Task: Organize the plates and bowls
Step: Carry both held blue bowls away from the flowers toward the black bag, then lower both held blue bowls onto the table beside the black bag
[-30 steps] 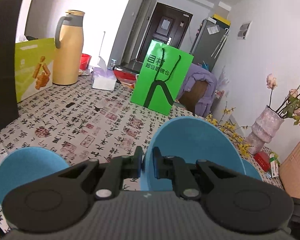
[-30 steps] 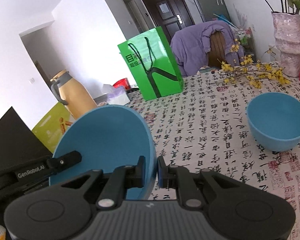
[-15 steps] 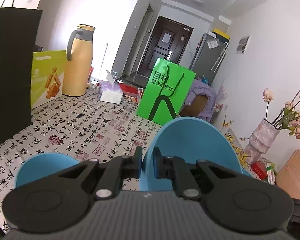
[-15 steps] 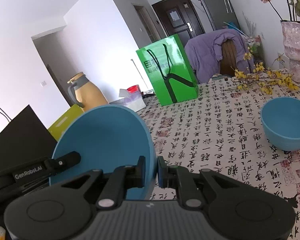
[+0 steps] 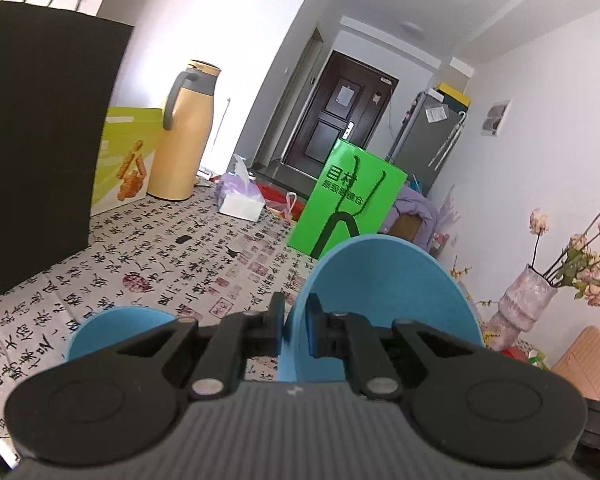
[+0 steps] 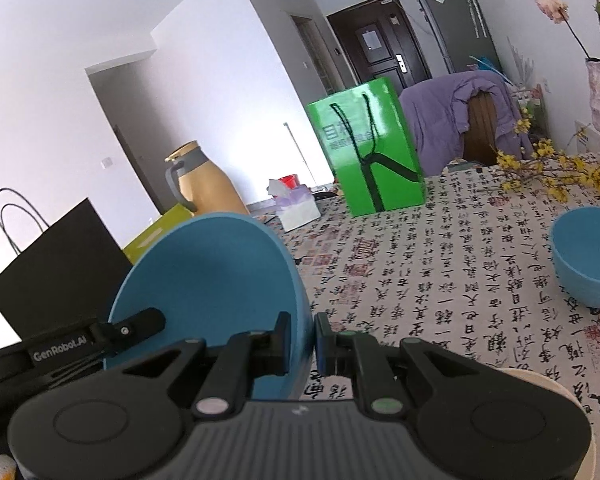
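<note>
I count three blue dishes across my two views. My left gripper (image 5: 296,326) is pinching the rim of a round blue plastic bowl (image 5: 388,304), which stands on edge above the calligraphy-print tablecloth (image 5: 188,256); a second blue dish (image 5: 120,330) shows low beside the left finger, mostly hidden. My right gripper (image 6: 302,338) is clamped on the rim of what looks like that same second blue dish (image 6: 208,280), tilted upright. One more blue bowl (image 6: 588,256) sits upright on the cloth, well apart at the right. Behind stand one green paper bag (image 5: 346,200), one tan thermos jug (image 5: 184,132), one tissue box (image 5: 242,200), one black bag (image 6: 56,264) and one vase (image 5: 520,304).
</note>
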Motion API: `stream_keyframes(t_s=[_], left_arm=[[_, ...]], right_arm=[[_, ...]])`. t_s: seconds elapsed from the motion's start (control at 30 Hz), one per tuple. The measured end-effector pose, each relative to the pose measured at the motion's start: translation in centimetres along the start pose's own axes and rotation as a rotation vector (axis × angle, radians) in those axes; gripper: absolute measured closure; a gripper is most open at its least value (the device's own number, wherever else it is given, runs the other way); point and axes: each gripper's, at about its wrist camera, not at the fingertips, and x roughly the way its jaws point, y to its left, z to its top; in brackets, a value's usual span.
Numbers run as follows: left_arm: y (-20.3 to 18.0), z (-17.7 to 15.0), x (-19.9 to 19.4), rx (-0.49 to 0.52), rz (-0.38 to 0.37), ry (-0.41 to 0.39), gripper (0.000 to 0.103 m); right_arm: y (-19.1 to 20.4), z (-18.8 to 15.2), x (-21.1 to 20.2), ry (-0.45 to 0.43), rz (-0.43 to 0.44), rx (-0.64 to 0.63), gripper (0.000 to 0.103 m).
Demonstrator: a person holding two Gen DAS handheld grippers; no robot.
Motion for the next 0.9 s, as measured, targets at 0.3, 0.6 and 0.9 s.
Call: stream_keyframes(t_s=[0.3,0.6,0.9], left_arm=[[2.7,0.2,-1.1,-0.038,0.023,-0.025,0.092],[4.7,0.4,-1.2,-0.065,0.036,-0.029,0.092],[6.6,0.2,-0.7,-0.097,0.048,-0.017,0.092]], right_arm=[[2.1,-0.9,1.2,0.016,0.038,-0.028,0.091],[3.6,-1.4,2.6,0.040,0.053,-0.056,0.091],[4.6,-1.9,4.1,0.073,0.052,-0.074,0.091]])
